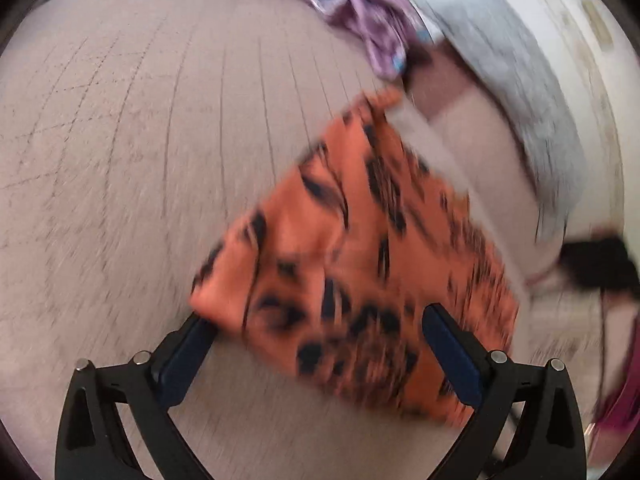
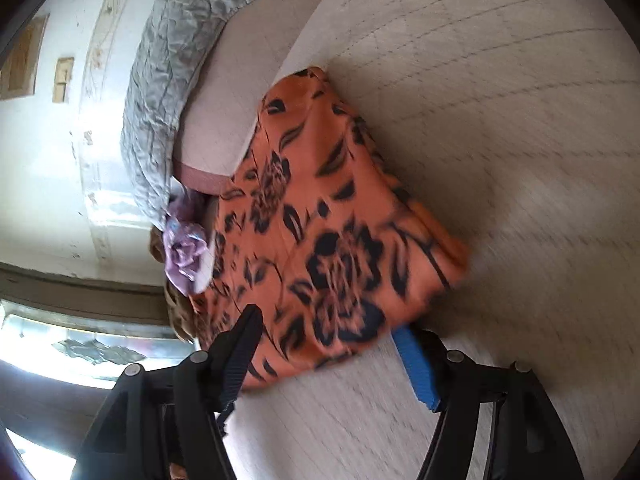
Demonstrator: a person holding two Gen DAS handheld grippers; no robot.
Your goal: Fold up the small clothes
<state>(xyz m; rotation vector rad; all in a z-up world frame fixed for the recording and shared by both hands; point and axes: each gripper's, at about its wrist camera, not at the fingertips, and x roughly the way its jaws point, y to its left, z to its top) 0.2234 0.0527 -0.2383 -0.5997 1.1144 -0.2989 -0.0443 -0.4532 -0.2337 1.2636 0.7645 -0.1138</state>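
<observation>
An orange garment with a black flower print [image 1: 352, 264] lies folded on the pale quilted bed surface [image 1: 140, 160]. My left gripper [image 1: 316, 320] is open, its fingers either side of the garment's near edge. In the right wrist view the same orange garment [image 2: 320, 232] lies between the open fingers of my right gripper [image 2: 328, 320]. The left finger [image 2: 244, 336] lies over its edge and the blue-padded right finger [image 2: 412, 360] sits just beside it. Both views are motion-blurred.
A crumpled purple garment [image 1: 360, 12] lies at the far edge of the bed; it also shows in the right wrist view [image 2: 184, 248]. A grey quilted pillow [image 1: 516, 92] [image 2: 172, 80] lies along the bed edge by the white wall. A dark object [image 1: 600, 264] sits at right.
</observation>
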